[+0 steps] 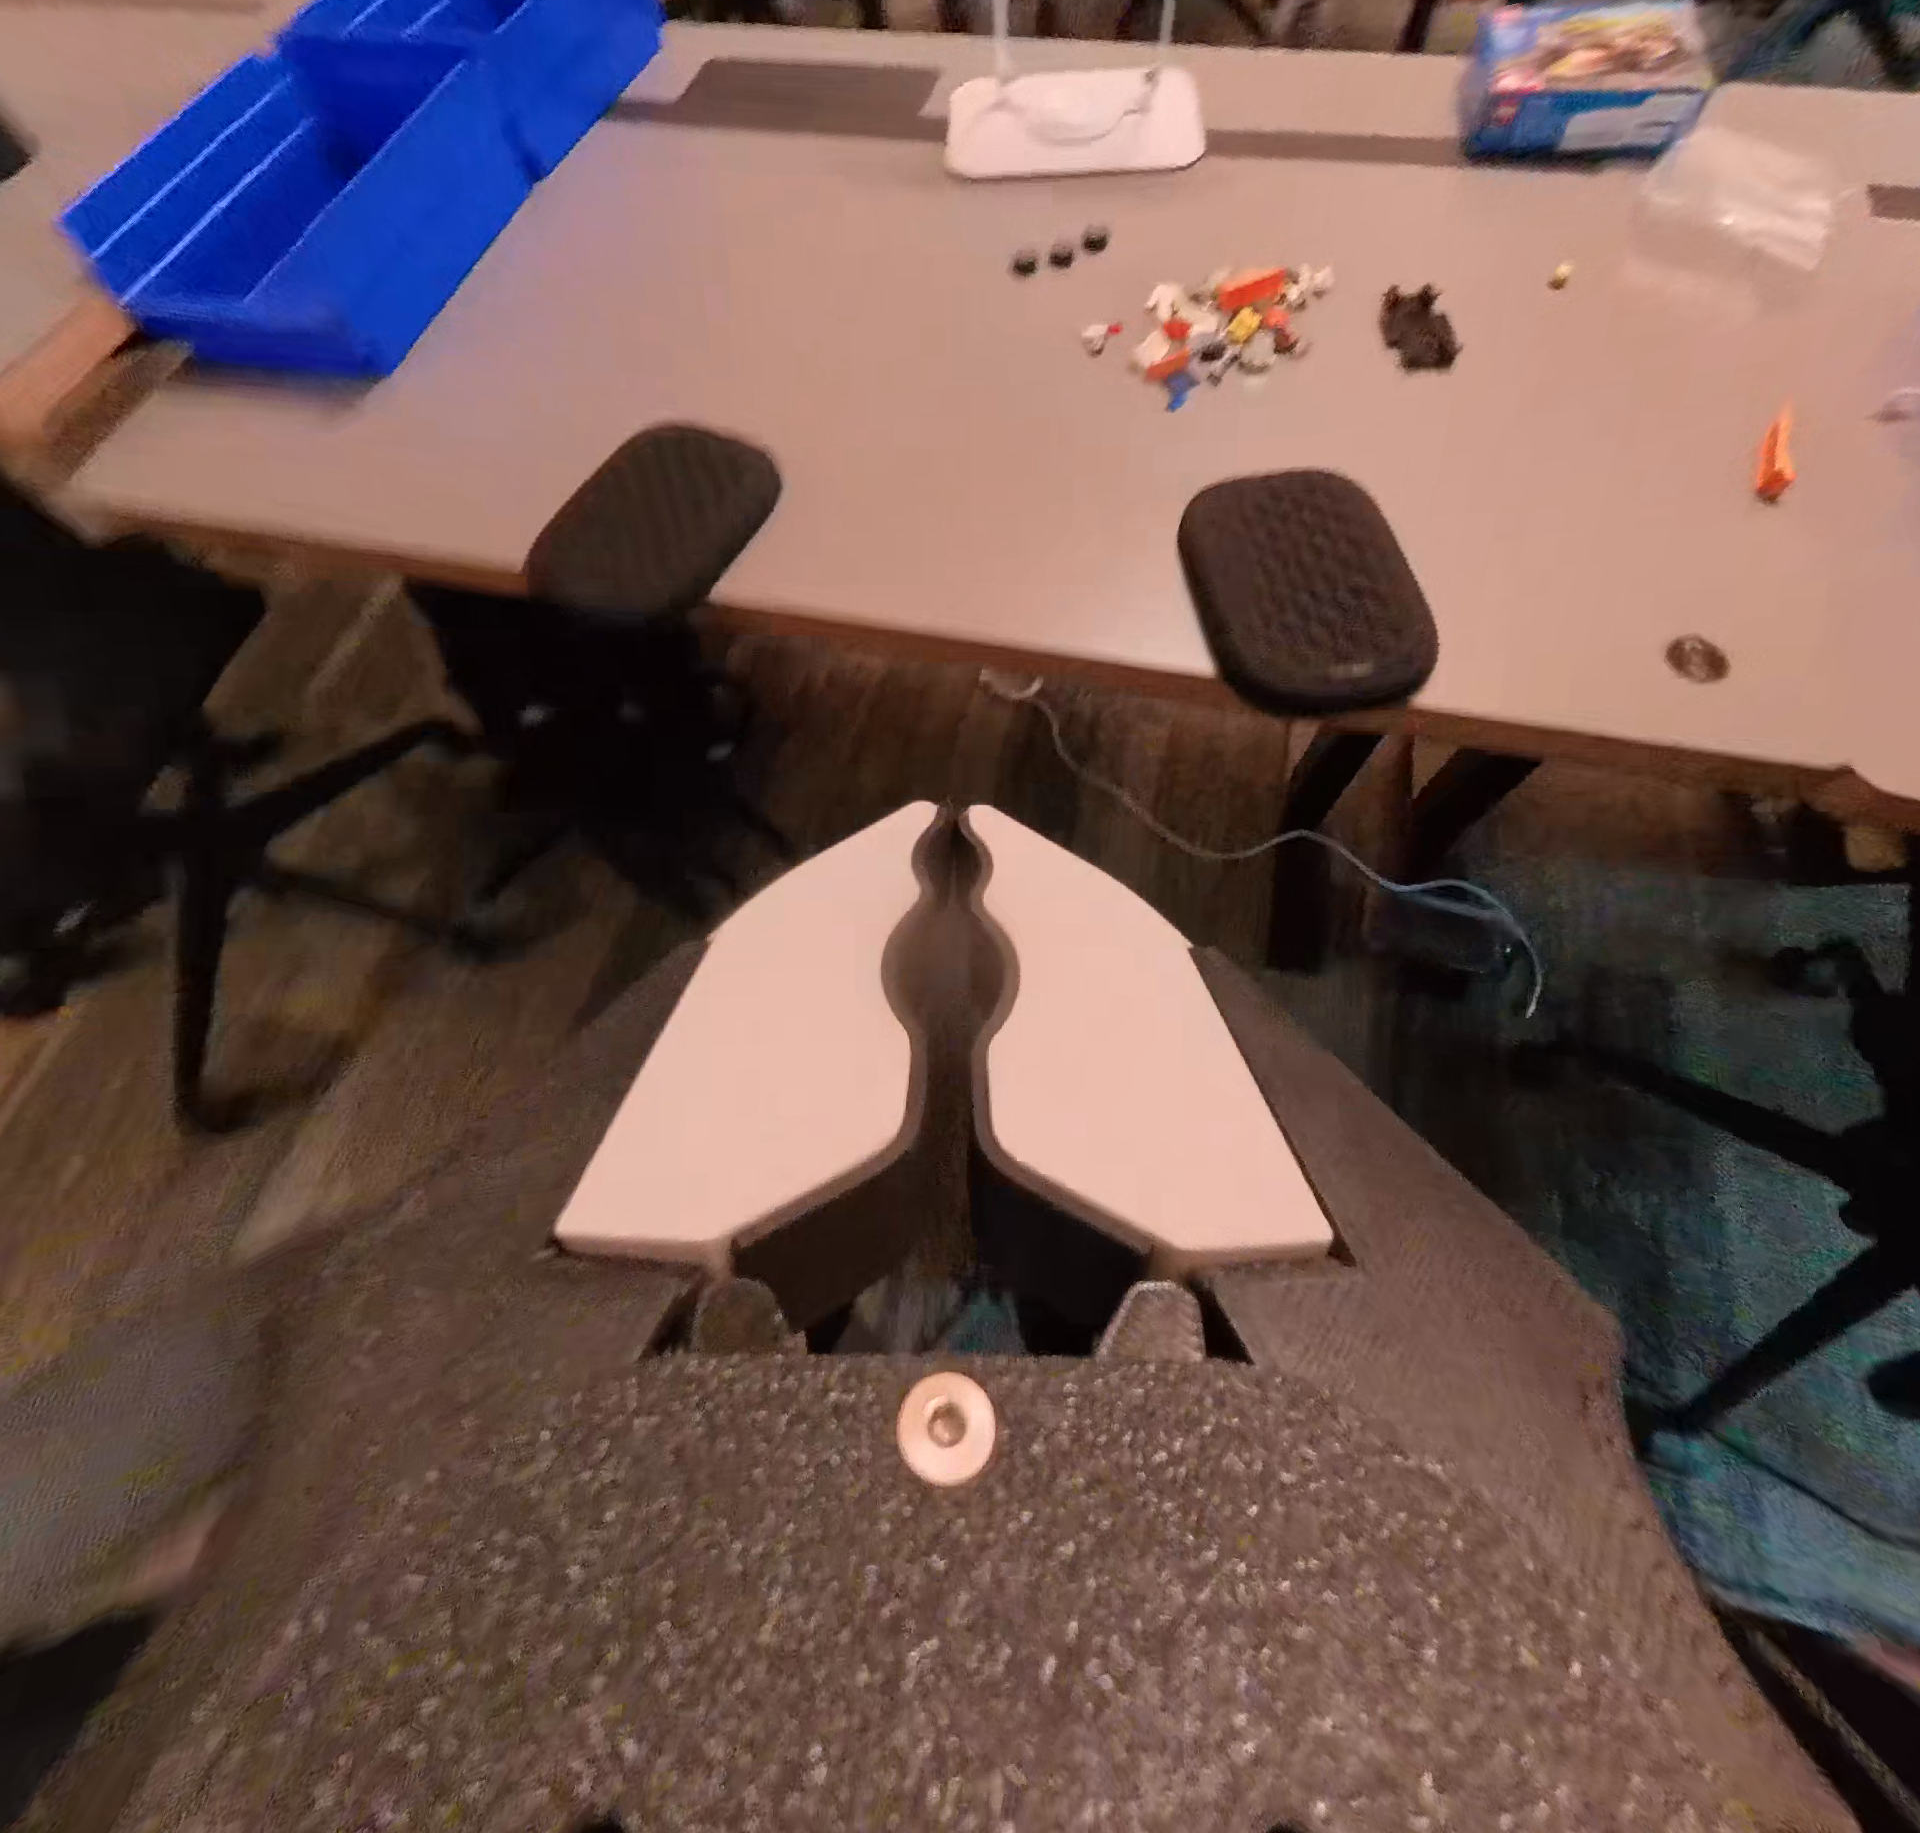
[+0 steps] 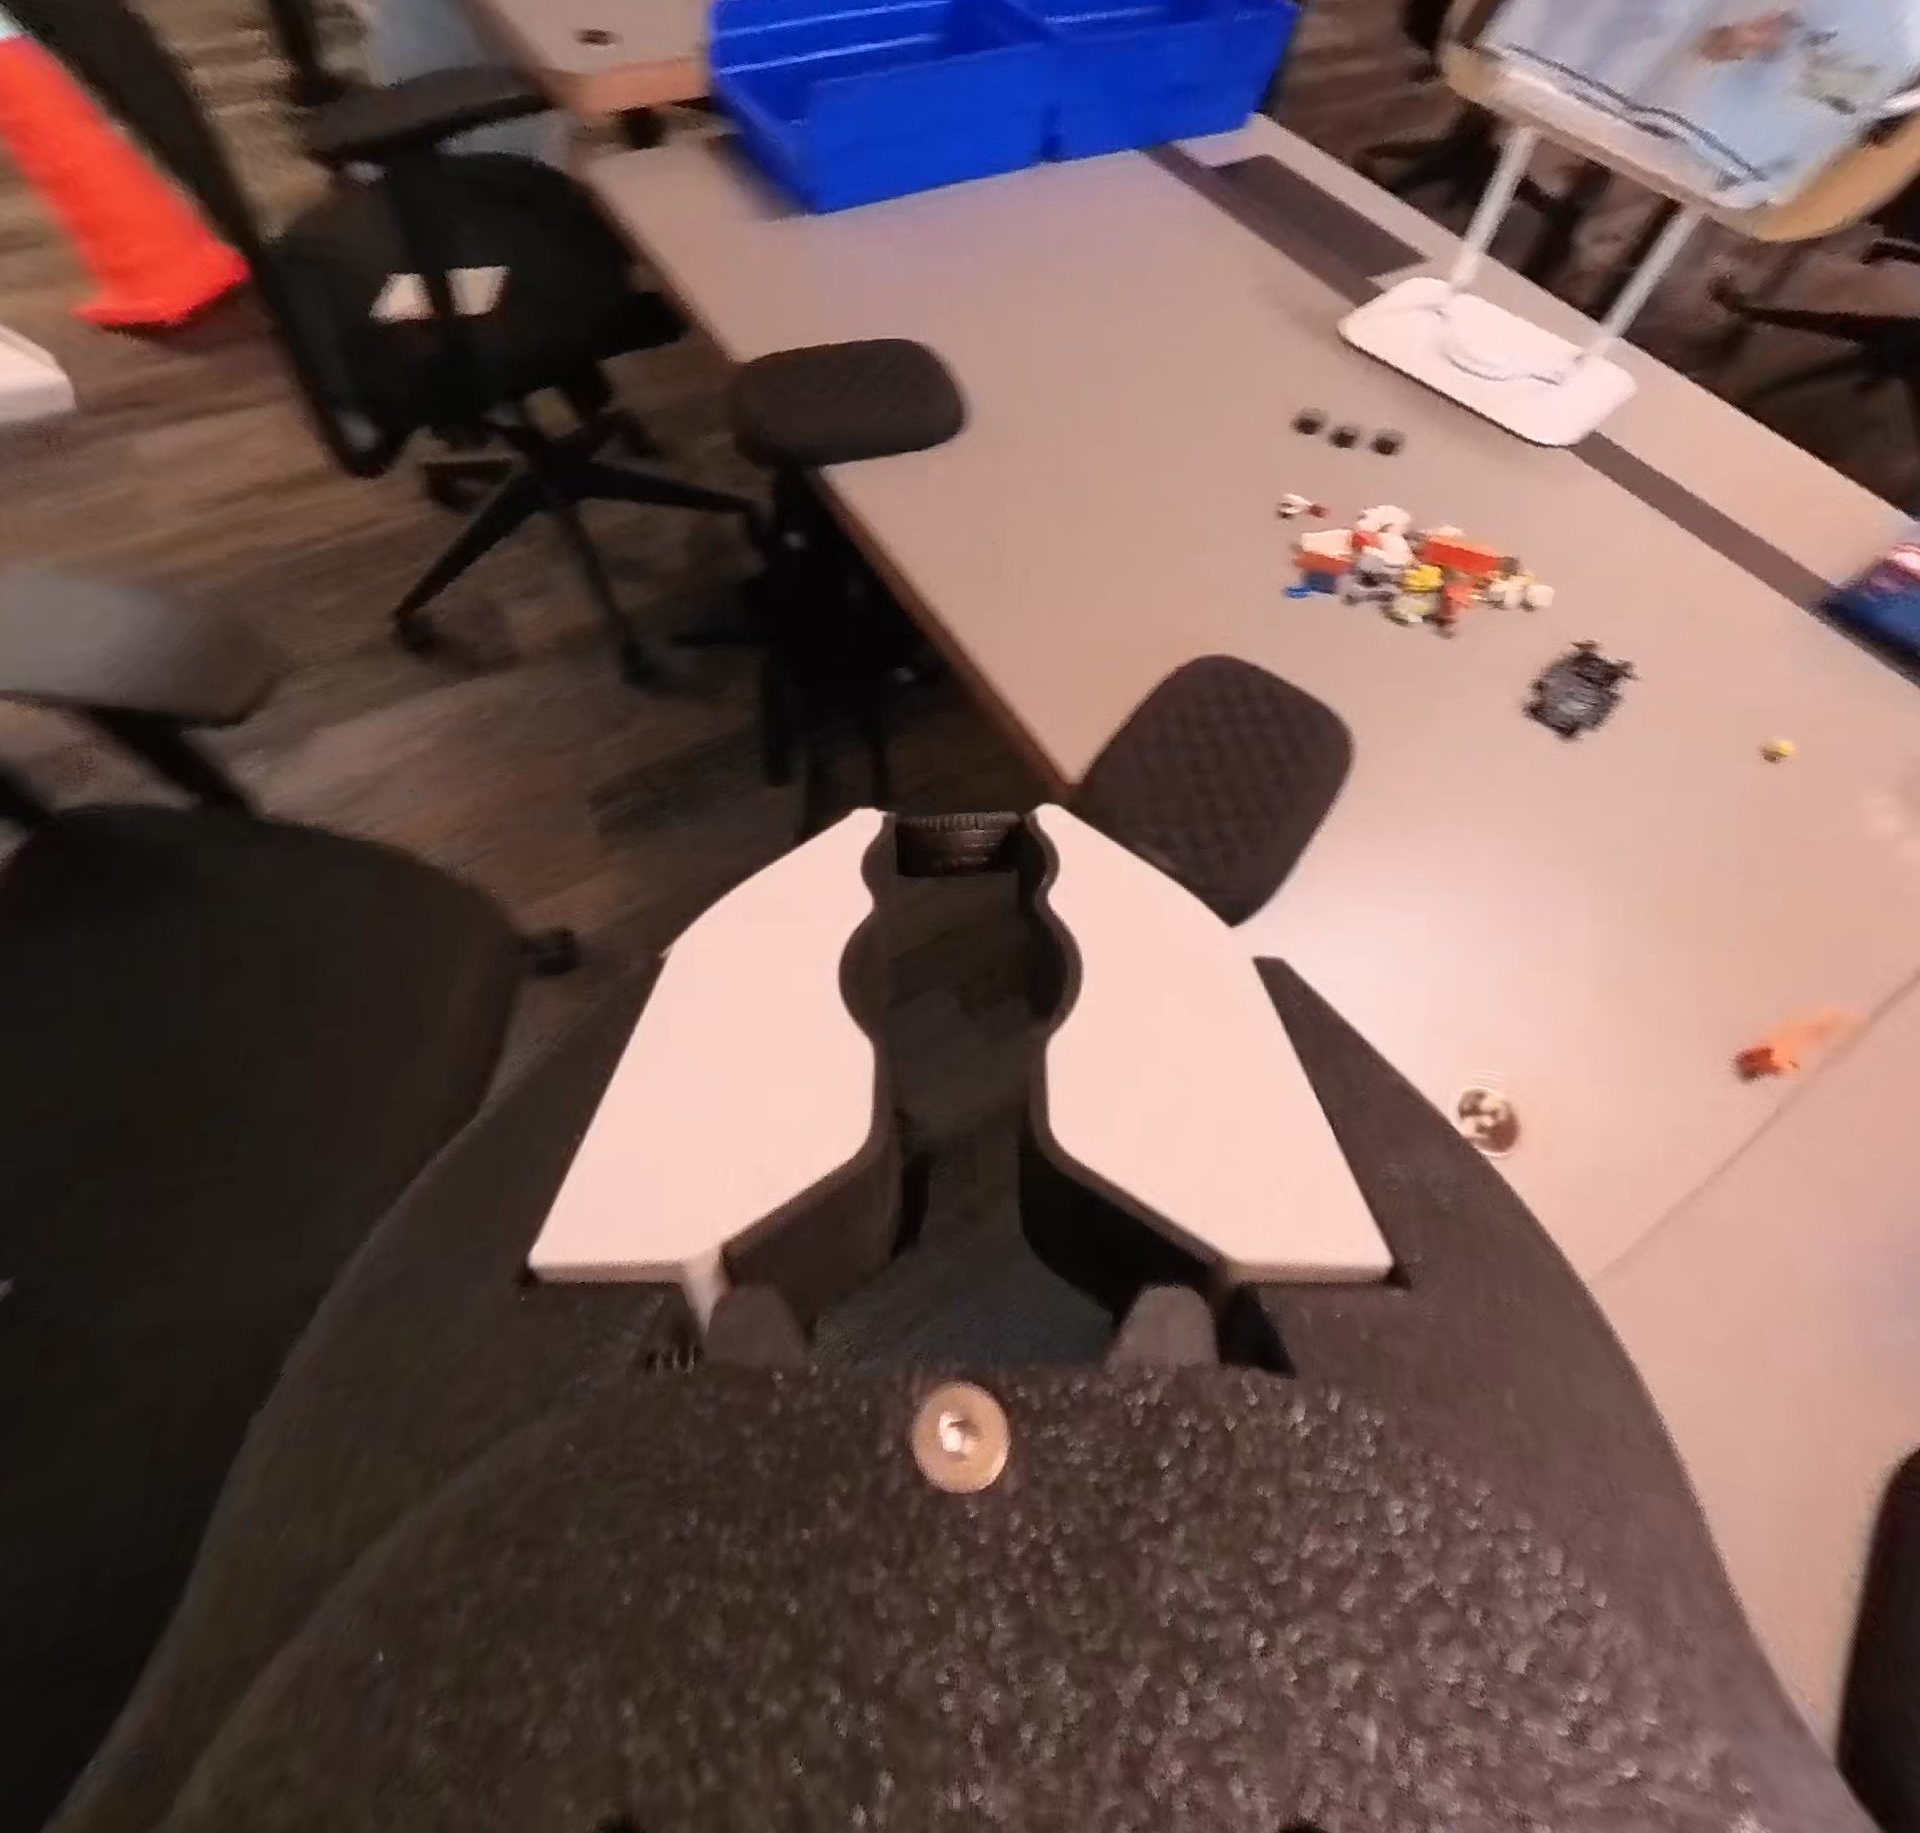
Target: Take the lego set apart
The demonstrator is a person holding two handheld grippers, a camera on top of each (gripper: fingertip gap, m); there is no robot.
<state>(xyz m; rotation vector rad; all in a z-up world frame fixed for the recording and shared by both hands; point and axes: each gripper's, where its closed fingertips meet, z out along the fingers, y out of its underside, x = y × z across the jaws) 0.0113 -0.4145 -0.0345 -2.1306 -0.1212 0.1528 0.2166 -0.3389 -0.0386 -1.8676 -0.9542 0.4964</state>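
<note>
While both grippers hang off the table: left gripper (image 1: pixel 951 827) pressed together, empty; right gripper (image 2: pixel 961 833) pinching small dark ridged wheel (image 2: pixel 956 841). Colourful loose lego pile (image 2: pixel 1413 568) mid grey tabletop (image 2: pixel 1143 349). Near finished; next, deposit wheel.
</note>
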